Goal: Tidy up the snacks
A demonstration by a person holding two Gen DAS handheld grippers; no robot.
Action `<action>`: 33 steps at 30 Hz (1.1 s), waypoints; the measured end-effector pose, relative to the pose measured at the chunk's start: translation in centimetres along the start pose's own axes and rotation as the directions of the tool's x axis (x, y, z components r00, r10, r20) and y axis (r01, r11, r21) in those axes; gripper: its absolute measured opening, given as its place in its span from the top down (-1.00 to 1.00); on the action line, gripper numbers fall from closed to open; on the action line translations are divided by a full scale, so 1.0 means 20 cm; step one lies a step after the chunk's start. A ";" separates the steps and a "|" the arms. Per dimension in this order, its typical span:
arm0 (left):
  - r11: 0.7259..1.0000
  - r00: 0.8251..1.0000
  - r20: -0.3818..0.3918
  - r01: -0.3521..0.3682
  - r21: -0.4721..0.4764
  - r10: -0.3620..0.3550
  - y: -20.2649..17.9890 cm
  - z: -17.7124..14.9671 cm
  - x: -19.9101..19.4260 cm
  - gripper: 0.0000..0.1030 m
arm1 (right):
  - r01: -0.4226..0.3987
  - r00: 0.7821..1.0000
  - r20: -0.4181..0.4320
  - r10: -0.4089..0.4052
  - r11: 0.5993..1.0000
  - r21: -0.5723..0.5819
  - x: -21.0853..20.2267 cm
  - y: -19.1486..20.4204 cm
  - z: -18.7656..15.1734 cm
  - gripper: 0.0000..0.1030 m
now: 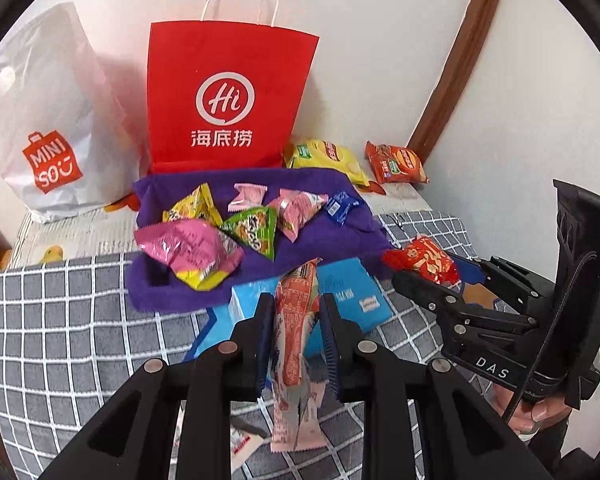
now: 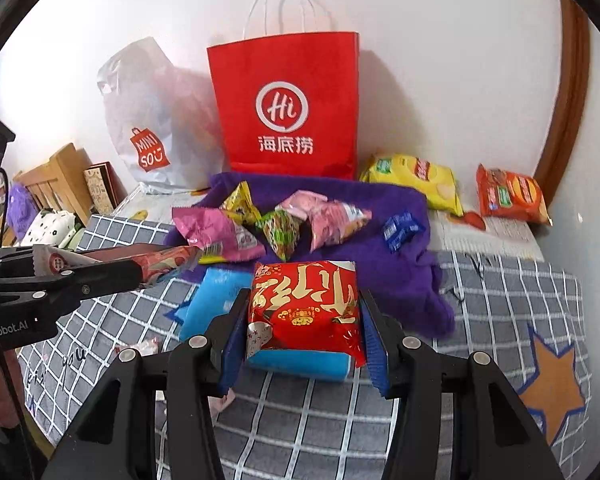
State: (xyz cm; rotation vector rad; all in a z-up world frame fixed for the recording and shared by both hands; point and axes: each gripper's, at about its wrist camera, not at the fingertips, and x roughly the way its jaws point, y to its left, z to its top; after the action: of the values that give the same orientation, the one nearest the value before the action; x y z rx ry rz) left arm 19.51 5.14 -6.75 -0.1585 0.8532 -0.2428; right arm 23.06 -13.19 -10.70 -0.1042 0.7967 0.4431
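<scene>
My left gripper is shut on a long pink and red snack packet, held above the checked blanket; it also shows in the right wrist view. My right gripper is shut on a red and gold snack packet, which also shows in the left wrist view. A purple cloth ahead holds several small packets: pink, green, yellow, light pink and a blue one. A light blue packet lies under the grippers.
A red paper bag and a white Miniso plastic bag stand against the wall behind the cloth. A yellow chip packet and an orange chip packet lie at the back right. Wooden furniture stands at the left.
</scene>
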 end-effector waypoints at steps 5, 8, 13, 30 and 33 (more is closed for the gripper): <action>1.000 1.000 0.005 -0.007 -0.004 0.007 0.03 0.09 0.04 0.57 | -0.016 1.000 0.000 0.016 0.999 -0.030 0.05 -0.01 0.10 0.02; 1.000 1.000 0.006 -0.007 -0.014 0.007 0.06 0.13 0.07 0.57 | -0.008 1.000 0.012 0.008 0.999 -0.037 0.08 -0.03 0.17 0.02; 0.999 1.000 0.005 -0.013 -0.030 0.013 0.11 0.21 0.13 0.57 | -0.010 1.000 0.016 0.011 1.000 -0.024 0.15 -0.08 0.26 0.02; 0.994 0.999 -0.008 -0.034 -0.100 0.033 0.31 0.47 0.37 0.57 | -0.066 0.998 0.021 0.066 0.998 -0.020 0.49 -0.09 0.56 0.02; 0.994 0.999 -0.015 -0.033 -0.103 0.031 0.33 0.46 0.42 0.57 | -0.066 0.998 -0.017 0.065 0.997 -0.046 0.57 -0.08 0.55 0.02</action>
State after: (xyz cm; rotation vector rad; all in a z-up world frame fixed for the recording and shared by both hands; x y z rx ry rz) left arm 32.75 9.58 -8.44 -0.2394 0.8817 -0.1699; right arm 38.05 -7.99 -11.32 -0.1252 0.8073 0.5233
